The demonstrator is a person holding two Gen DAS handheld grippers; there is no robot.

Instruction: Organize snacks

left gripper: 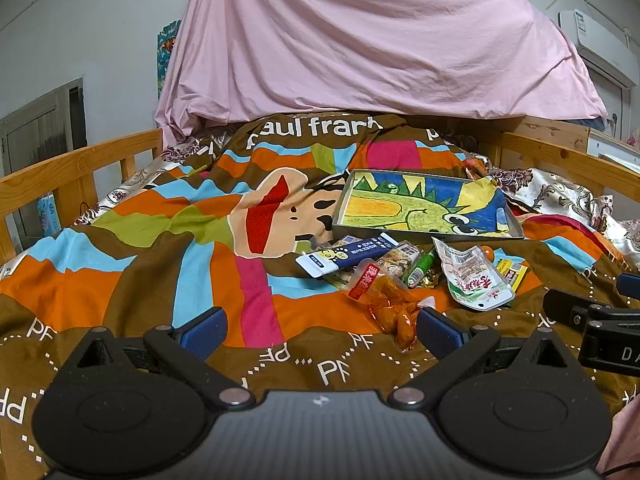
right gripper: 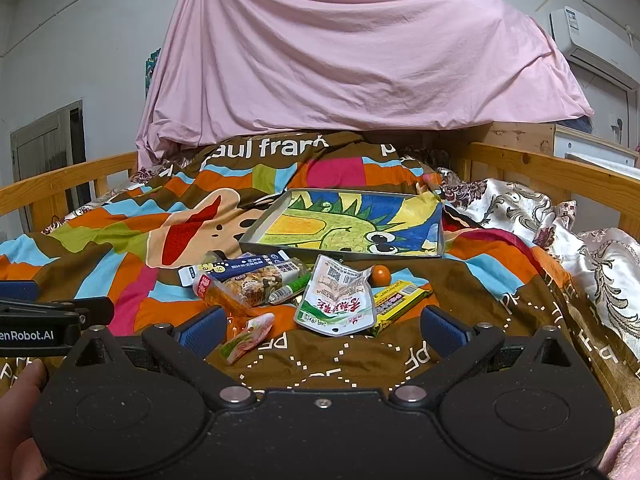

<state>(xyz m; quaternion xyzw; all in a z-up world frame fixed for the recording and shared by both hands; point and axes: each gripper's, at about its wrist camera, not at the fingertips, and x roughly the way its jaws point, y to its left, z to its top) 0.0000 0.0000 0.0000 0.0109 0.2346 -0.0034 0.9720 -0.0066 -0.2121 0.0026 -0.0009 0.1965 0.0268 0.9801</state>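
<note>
Both tongs hover low over the bed, each spread wide with nothing between its blue pads: the left tongs (left gripper: 320, 330) sit just short of the snack pile, and the right tongs (right gripper: 323, 326) sit beside them, facing the same heap. Beyond them, a colourful quilt (left gripper: 168, 248) printed with a cartoon face covers the bed inside a wooden bed rail (left gripper: 76, 168), and a pink sheet (left gripper: 360, 40) hangs at the far end. On the quilt lies a shallow tray (right gripper: 256, 236) lined with a green dinosaur drawing, holding no snacks. Just in front of the tray the snacks sit in a loose heap. A white and green pouch (right gripper: 340, 300) lies flat at the middle, with a yellow bar (right gripper: 396, 304) touching its right edge. To the left, a dark blue packet (left gripper: 348, 256) rests across a clear bag of mixed bits (right gripper: 256, 284). An orange pouch with a red label (left gripper: 392, 304) lies closest to the left tongs. A small orange round thing (right gripper: 380, 274) sits between the white pouch and the tray.
</note>
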